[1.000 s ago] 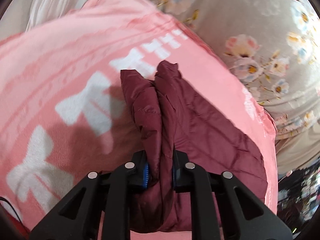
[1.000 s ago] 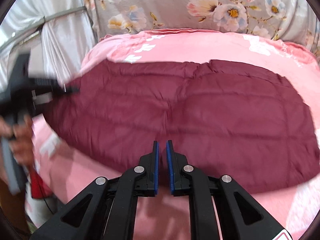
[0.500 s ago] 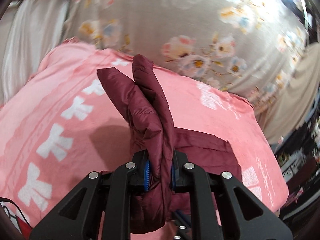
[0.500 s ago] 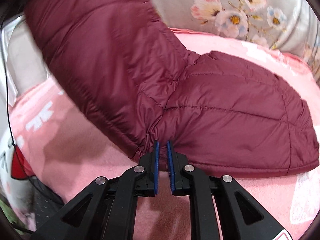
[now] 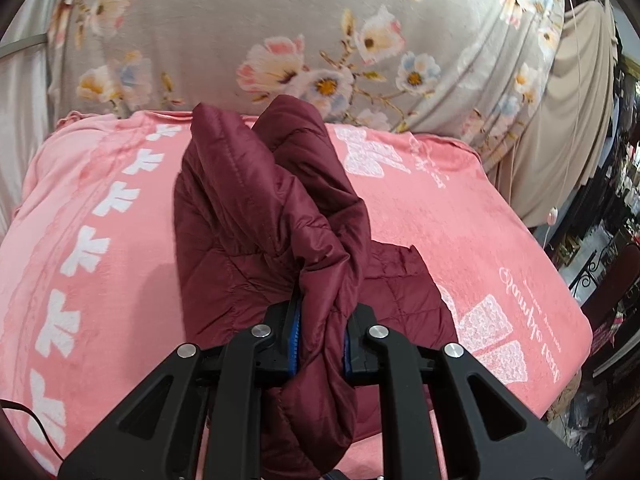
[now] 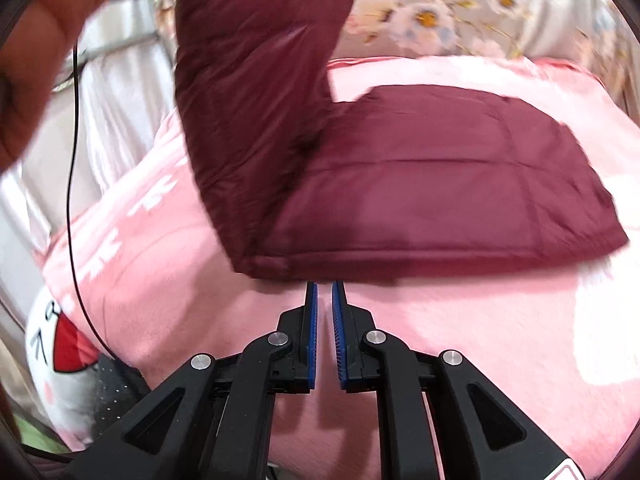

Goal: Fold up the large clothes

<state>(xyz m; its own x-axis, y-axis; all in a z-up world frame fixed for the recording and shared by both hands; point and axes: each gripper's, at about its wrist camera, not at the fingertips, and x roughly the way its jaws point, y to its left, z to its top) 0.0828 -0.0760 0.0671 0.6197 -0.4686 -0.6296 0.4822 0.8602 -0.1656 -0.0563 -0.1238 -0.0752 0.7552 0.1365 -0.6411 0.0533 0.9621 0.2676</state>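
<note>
Left wrist view — left tool (image 5: 320, 344) clamps a bunched edge of the maroon puffer jacket (image 5: 256, 216): soft, light, slippery. Right tool (image 6: 324, 320) nearly shut, empty — take the hem.

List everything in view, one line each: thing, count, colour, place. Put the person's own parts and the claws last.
Quilted jacket: one, maroon, part flat on the blanket, one end lifted.
Blanket: one, pink with white bows and lettering, spread under the jacket.
Floral cloth: one, grey with pink, white and blue flowers, behind the blanket.
Plain cloth: one, beige, hanging at right in the left wrist view.
Cable: one, thin, black, hanging at left in the right wrist view.
Cushion: one, white with a red patch, below the blanket's left edge.
Hand: one, blurred, top left in the right wrist view.
Left claw: black, blue pads, shut on the jacket.
Right claw: black, blue pads, shut, empty, over the blanket.
</note>
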